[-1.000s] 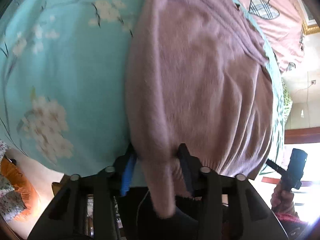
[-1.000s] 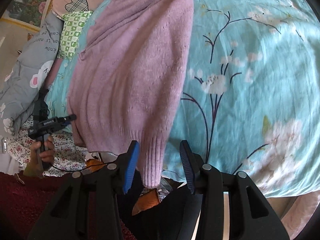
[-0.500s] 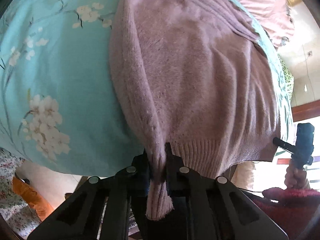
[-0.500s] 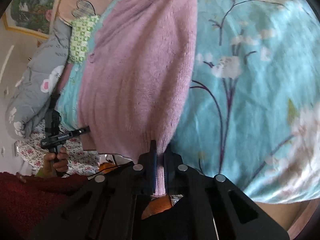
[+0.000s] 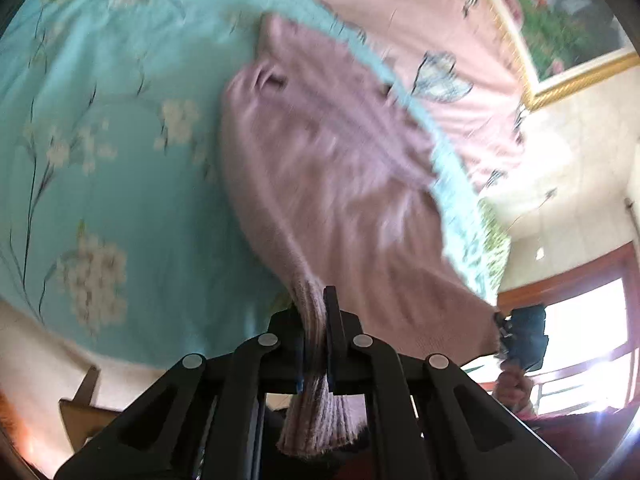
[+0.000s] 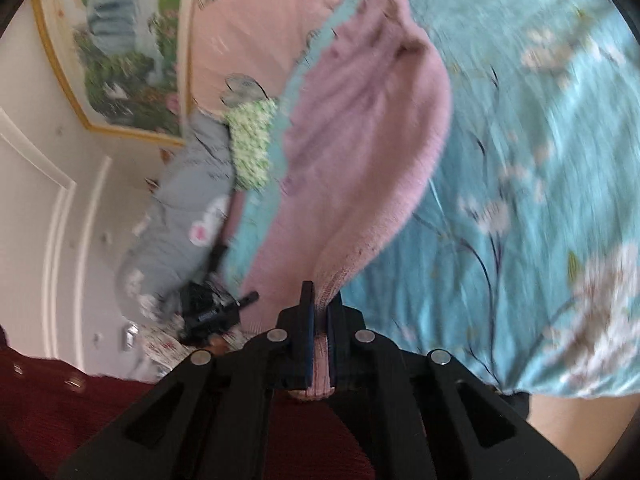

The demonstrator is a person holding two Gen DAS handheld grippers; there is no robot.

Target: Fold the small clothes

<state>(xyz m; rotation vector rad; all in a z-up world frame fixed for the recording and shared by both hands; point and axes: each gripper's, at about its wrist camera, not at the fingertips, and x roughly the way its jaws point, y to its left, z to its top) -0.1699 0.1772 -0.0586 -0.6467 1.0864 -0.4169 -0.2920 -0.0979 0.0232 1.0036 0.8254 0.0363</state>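
Note:
A mauve knitted sweater [image 5: 328,176] lies on a turquoise flowered bedsheet [image 5: 112,168], its near hem lifted off the bed. My left gripper [image 5: 316,300] is shut on the ribbed hem at one corner, and the cuff end hangs down behind the jaws. In the right wrist view the same sweater [image 6: 360,128] rises toward my right gripper [image 6: 320,300], which is shut on the other hem corner. The hem stretches between the two grippers. The right gripper [image 5: 520,336] shows at the left wrist view's edge, the left gripper [image 6: 208,308] in the right wrist view. Both views are motion-blurred.
A pink pillow or quilt [image 5: 420,40] with heart patches lies at the head of the bed, beside a grey quilt [image 6: 180,216] and a green-patterned cushion [image 6: 252,144]. A gold-framed picture [image 6: 116,48] hangs on the wall. The bed's near edge [image 5: 120,344] drops to the floor.
Both grippers closed on the sweater's hem corners, then rose and tilted up, lifting the hem off the bed. The wall and picture have come into view.

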